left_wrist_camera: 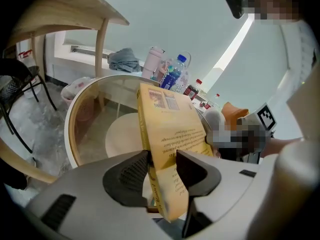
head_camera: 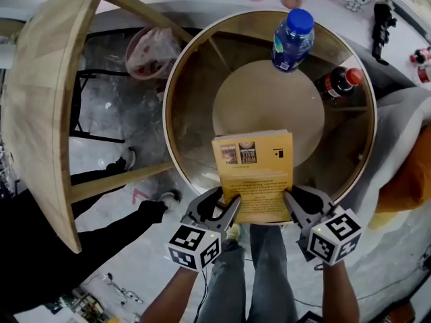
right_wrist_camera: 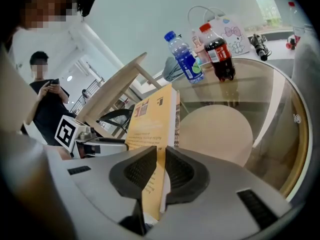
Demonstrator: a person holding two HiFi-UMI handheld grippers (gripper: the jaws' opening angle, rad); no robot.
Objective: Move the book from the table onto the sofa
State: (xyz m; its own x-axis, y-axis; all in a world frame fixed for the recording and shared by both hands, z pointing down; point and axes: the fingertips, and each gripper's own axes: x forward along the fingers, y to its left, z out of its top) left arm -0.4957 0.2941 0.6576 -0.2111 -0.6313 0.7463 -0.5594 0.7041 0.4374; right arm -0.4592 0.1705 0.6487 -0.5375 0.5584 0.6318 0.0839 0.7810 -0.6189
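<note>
Tabletop (head_camera: 195,113) book (head_camera: 254,173), spine (left_wrist_camera: 144,124) toward left gripper (head_camera: 225,200)

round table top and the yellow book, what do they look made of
Round table top: clear glossy glass in a pale wooden rim; the round base shows through. Yellow book: paper, probably a matte paperback; its thin cover shows no glare.

One yellow book (head_camera: 254,173), lower centre. Two grippers: left gripper (head_camera: 219,205), right gripper (head_camera: 304,202). Two bottles, upper right: blue bottle (head_camera: 293,40), cola bottle (head_camera: 337,85). One round glass table (head_camera: 176,147). One wooden table (head_camera: 40,93), left.
</note>
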